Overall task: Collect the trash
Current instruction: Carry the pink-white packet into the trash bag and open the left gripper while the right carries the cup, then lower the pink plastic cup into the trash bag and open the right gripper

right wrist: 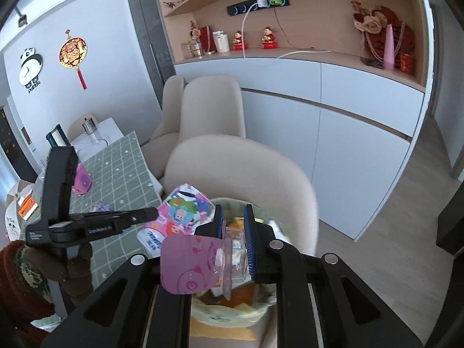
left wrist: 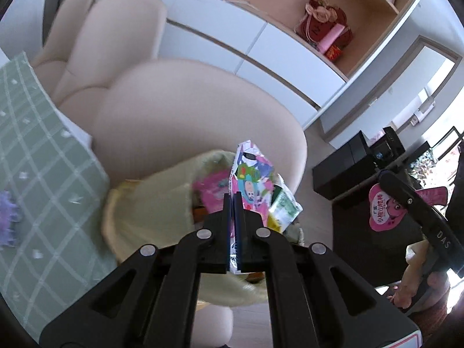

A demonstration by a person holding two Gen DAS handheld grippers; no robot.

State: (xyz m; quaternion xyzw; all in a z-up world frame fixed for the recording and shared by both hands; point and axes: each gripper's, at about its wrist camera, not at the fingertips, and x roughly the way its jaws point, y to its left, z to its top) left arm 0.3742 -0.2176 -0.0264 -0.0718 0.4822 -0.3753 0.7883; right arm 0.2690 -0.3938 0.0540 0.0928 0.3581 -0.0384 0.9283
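Pink cartoon wrapper (left wrist: 252,179) pinched in left claw (left wrist: 233,200), right claw (right wrist: 233,220) clamped on clear cup (right wrist: 232,258), both over yellow trash bag (left wrist: 162,203) at frame centre.

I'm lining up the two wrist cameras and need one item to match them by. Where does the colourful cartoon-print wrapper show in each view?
Left wrist view: the cartoon-print wrapper sits just right of centre, pinched in the left gripper, above the yellow-lined trash bin.
Right wrist view: left of centre, at the tip of the left gripper, over the table's edge.
Shared landmark: the cream chair back directly behind it.
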